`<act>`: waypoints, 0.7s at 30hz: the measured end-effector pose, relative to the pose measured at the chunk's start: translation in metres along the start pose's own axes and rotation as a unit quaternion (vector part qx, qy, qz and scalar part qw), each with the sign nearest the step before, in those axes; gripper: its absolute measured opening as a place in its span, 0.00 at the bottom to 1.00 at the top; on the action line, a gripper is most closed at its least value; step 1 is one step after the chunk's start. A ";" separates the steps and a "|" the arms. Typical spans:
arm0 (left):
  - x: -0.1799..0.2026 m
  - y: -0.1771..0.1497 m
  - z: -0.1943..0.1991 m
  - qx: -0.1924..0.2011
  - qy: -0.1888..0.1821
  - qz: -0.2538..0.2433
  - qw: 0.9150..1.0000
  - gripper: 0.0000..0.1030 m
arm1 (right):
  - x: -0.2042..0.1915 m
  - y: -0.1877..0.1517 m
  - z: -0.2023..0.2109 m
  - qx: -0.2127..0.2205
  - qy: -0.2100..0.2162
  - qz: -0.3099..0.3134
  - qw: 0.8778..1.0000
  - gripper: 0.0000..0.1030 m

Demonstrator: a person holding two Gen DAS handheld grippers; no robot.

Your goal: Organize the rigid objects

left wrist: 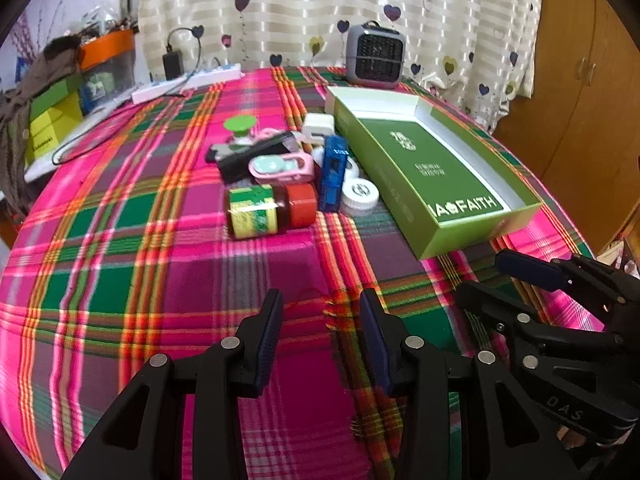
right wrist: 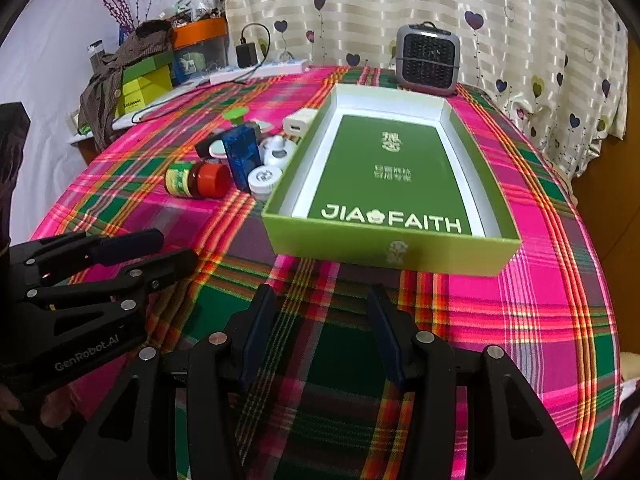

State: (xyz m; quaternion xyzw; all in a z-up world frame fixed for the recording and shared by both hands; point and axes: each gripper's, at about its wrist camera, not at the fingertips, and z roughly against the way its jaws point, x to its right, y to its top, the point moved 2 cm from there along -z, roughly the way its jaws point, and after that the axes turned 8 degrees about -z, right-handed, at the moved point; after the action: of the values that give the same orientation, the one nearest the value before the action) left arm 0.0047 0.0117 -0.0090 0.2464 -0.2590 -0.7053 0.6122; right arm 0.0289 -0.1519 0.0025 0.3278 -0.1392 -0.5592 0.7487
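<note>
A green open box (left wrist: 460, 232) (right wrist: 384, 254) lies on the plaid tablecloth, nothing inside it. To its left is a cluster: a jar with a red lid (left wrist: 268, 210) (right wrist: 198, 179) on its side, a blue transparent case (left wrist: 333, 172) (right wrist: 241, 154), a white round tin (left wrist: 360, 196) (right wrist: 264, 178), a pink item (left wrist: 282, 168), a black flat item (left wrist: 252, 154), a white charger cube (left wrist: 318, 126) (right wrist: 300, 122), a green suction disc (left wrist: 240, 124) (right wrist: 235, 114). My left gripper (left wrist: 320, 308) (right wrist: 176, 248) and right gripper (right wrist: 320, 300) (left wrist: 480, 276) hover open near the table's front, holding nothing.
A small grey fan heater (left wrist: 375, 56) (right wrist: 428, 62) stands at the table's back behind the box. A white power strip (left wrist: 188, 80) (right wrist: 260, 72) with a black adapter lies at the back left. Stacked boxes and cloth (right wrist: 136, 76) sit beyond the left edge. A wooden wardrobe (left wrist: 580, 80) is right.
</note>
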 end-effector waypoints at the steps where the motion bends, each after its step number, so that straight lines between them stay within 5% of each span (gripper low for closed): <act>1: -0.002 0.000 0.003 0.004 0.003 0.000 1.000 0.38 | -0.001 0.001 0.002 0.003 0.003 0.003 1.000 0.48; 21: -0.025 0.011 0.002 0.006 0.006 0.024 1.000 0.38 | -0.020 0.015 0.003 0.009 0.018 0.024 1.000 0.48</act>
State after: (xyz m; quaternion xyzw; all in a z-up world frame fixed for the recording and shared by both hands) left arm 0.0144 0.0350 0.0002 0.2484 -0.2653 -0.6875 0.6286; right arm 0.0316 -0.1320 0.0177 0.3410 -0.1388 -0.5341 0.7611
